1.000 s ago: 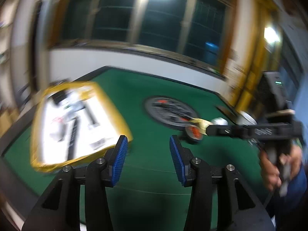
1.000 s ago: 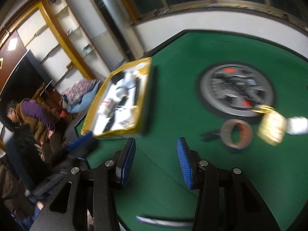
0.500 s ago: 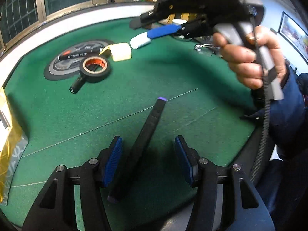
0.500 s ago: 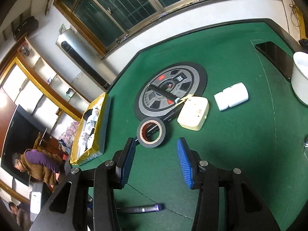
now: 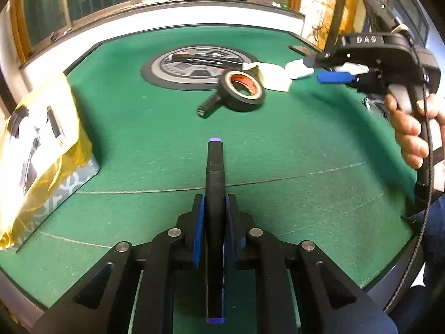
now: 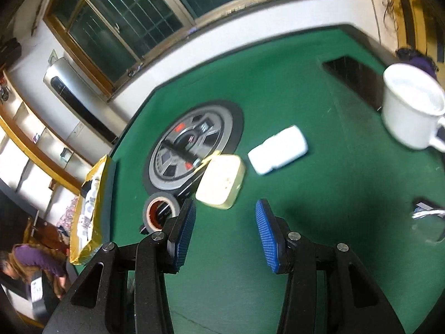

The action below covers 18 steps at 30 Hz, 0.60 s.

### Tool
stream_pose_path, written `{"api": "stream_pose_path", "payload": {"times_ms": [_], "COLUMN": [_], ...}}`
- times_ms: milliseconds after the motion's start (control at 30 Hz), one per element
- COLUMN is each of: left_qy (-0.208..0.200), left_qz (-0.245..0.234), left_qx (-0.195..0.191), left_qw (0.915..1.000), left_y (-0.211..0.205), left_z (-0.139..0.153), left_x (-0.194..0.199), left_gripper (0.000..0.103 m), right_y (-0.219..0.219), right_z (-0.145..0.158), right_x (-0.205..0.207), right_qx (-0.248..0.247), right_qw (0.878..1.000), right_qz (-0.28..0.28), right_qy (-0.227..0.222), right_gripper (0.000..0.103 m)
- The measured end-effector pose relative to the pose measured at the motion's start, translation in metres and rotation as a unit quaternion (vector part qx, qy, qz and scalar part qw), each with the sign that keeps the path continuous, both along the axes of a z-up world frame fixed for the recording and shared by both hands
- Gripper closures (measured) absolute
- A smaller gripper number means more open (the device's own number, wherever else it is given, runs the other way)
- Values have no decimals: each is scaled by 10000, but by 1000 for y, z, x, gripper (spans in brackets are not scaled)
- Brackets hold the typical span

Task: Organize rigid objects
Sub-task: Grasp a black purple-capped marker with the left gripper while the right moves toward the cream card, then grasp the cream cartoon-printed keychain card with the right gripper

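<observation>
Fingers of the left gripper [image 5: 213, 222] are just closing on the black marker [image 5: 214, 172] lying on the green table [image 5: 306, 153], probably for lifting; the right gripper [image 6: 225, 231] is hanging spread and empty.

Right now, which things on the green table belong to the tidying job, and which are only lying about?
Belong to the job:
- black marker, clamped in the left gripper, whose jaws have just closed on it
- tape roll
- cream case
- white bottle
- yellow box
- right gripper, open and empty

Lying about:
- round wheel-print mat
- white mug
</observation>
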<state>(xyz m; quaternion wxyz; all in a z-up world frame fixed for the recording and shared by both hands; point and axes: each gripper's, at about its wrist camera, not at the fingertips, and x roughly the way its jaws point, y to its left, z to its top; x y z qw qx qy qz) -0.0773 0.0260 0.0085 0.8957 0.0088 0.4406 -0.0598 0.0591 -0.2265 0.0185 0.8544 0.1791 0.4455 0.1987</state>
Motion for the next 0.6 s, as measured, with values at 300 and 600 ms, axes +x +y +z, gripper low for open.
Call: {"api": "stream_pose_path", "payload": {"times_ms": [300,600], "left_qy": [-117,-157], "left_qz": [15,72], "left_qx": [136,209], "left_qw": [9998,9996], "left_y": [-3,-6], "left_z": [-2,-1], "left_x": [-2,-1], "left_gripper": [90,90], "right_y": [50,71], "right_z": [-11,-23], "right_x": [39,57], "right_qx": [-1101,-1794], "right_qw": [9937,9830], "right_qz": [-108,-321], "right_qy": [189,197], "right_gripper": [63,58]}}
